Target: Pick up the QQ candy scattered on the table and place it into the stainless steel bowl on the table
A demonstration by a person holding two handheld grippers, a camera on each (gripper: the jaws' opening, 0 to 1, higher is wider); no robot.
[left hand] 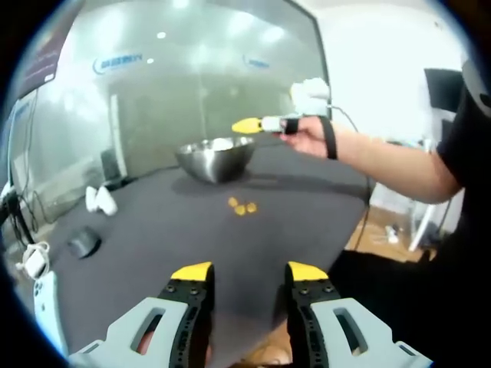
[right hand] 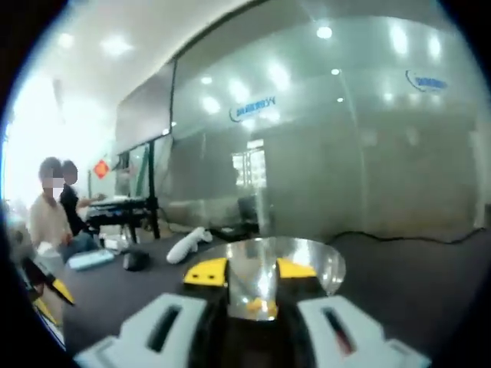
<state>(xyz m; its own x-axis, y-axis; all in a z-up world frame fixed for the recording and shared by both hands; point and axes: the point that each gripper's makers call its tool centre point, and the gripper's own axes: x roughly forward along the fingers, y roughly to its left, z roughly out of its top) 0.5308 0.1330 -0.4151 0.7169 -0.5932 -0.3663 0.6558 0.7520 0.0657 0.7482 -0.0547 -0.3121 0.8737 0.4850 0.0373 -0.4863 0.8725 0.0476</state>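
Left gripper view: left gripper (left hand: pixel 249 270) hovering low over the dark desk (left hand: pixel 153 230), jaws standing apart, nothing between them. 3 QQ candy (left hand: pixel 242 206) pieces lying together on the desk, near the stainless steel bowl (left hand: pixel 215 159) further back. Right gripper (left hand: pixel 249 125) reaching over the bowl rim, held by a hand (left hand: pixel 307 138). White object (left hand: pixel 101 200) and dark mouse (left hand: pixel 83 243) sitting at desk's left.

Right gripper view: right gripper (right hand: pixel 249 270) hanging directly above the bowl (right hand: pixel 307 261), jaws narrowly apart, a yellow candy piece (right hand: pixel 261 307) showing between them; whether it is gripped, I cannot tell.
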